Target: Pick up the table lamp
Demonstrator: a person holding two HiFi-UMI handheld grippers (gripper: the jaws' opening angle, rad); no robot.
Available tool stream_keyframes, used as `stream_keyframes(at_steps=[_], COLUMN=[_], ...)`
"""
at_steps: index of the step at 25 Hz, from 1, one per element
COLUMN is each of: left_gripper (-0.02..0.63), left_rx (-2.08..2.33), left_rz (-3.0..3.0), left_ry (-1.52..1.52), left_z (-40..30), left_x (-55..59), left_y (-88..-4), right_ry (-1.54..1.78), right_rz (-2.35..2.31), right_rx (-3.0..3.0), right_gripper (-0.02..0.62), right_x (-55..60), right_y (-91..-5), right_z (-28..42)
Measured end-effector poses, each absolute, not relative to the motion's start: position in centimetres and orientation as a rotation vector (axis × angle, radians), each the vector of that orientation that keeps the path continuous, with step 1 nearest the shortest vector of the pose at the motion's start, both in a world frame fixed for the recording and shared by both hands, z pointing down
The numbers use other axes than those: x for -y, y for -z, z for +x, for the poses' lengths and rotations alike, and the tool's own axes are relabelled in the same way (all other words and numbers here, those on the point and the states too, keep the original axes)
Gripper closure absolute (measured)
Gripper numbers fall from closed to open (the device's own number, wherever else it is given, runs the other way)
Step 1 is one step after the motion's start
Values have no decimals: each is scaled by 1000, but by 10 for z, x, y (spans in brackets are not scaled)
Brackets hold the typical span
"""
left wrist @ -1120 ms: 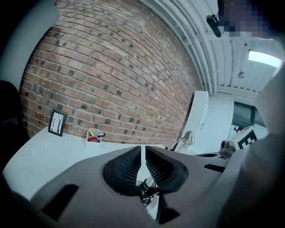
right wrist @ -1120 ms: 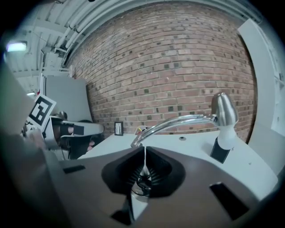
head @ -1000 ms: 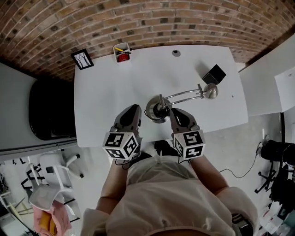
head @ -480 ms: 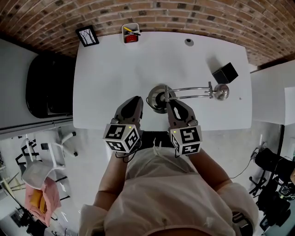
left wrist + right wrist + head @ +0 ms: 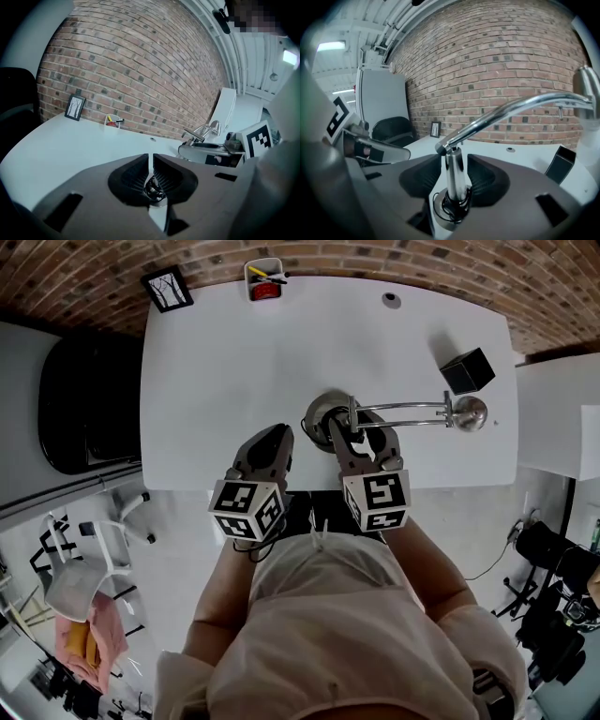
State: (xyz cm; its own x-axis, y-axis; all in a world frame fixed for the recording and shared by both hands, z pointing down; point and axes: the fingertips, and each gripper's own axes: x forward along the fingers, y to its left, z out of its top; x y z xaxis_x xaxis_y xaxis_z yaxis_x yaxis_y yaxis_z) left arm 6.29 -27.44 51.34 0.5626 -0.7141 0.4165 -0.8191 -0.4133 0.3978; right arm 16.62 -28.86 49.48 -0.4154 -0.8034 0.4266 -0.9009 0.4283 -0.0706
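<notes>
The chrome table lamp [image 5: 403, 411] stands on the white table [image 5: 216, 362], with its round base [image 5: 323, 415] near the front edge and its head [image 5: 469, 413] out to the right. My right gripper [image 5: 359, 432] is opening, and its jaws straddle the lamp's upright post [image 5: 454, 173] with a gap on each side. The curved arm [image 5: 511, 110] sweeps up and right over them. My left gripper [image 5: 272, 435] hovers just left of the base, shut with nothing between its jaws [image 5: 151, 159]. In the left gripper view the lamp [image 5: 206, 130] shows at the right.
At the table's back edge stand a small picture frame [image 5: 167, 289] and a white pen cup [image 5: 265, 279]. A black box [image 5: 467, 371] sits at the right, behind the lamp head. A black chair [image 5: 84, 399] stands left of the table.
My right gripper's jaws were together beside the lamp base; they now stand apart around the post. Both grippers have edged forward over the table's front edge.
</notes>
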Motion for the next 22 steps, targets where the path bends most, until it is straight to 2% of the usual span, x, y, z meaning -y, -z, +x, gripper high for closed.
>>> stream_keyframes(at_steps=[13,22], left_gripper=[588,588], left_rx=[1174,1062], left_rz=[2245,2241], left_ry=[-276,-261], left_z=[60,66], left_x=[270,260], left_y=[-541,-551], right_ry=[-319,-268], right_rz=[1481,1502], right_rx=[2379,2374], right_gripper=[442,540], right_x=[323,334], right_y=[-507,-507], right_z=[153,150])
